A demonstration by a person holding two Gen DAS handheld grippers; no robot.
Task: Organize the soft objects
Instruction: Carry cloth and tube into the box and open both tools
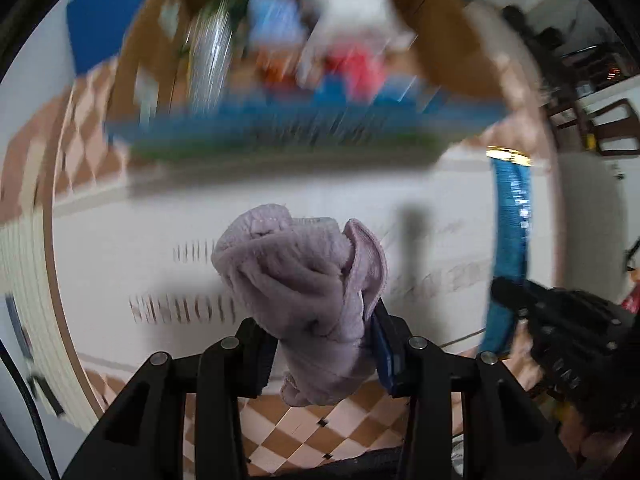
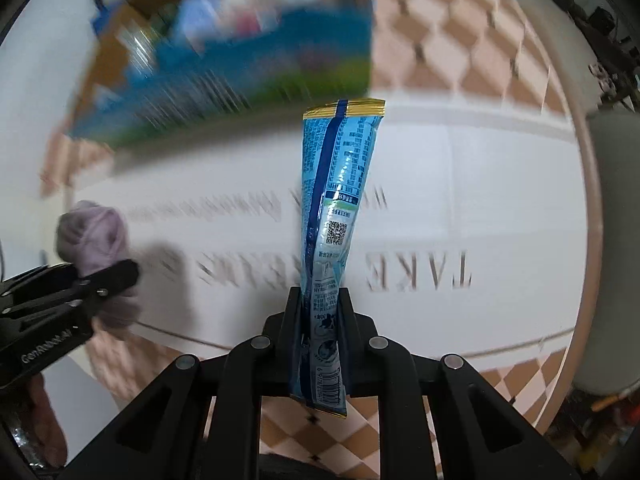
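Observation:
My left gripper [image 1: 320, 344] is shut on a bunched lilac cloth [image 1: 304, 280] and holds it above the round table. It also shows at the left of the right wrist view [image 2: 94, 236]. My right gripper [image 2: 320, 312] is shut on a long blue snack packet [image 2: 336, 204] with a gold end, held upright. That packet appears at the right of the left wrist view [image 1: 510, 240]. Ahead, blurred by motion, stands an open cardboard box [image 1: 452, 40] with a blue-green front and several colourful items inside [image 1: 352, 60]; it shows in the right wrist view too [image 2: 224, 80].
The round table [image 2: 480, 184] has a white printed mat over a brown checked cloth and a raised rim. Dark furniture and clutter [image 1: 592, 60] stand beyond the table at the right. The other gripper's black body [image 1: 568, 320] is close on the right.

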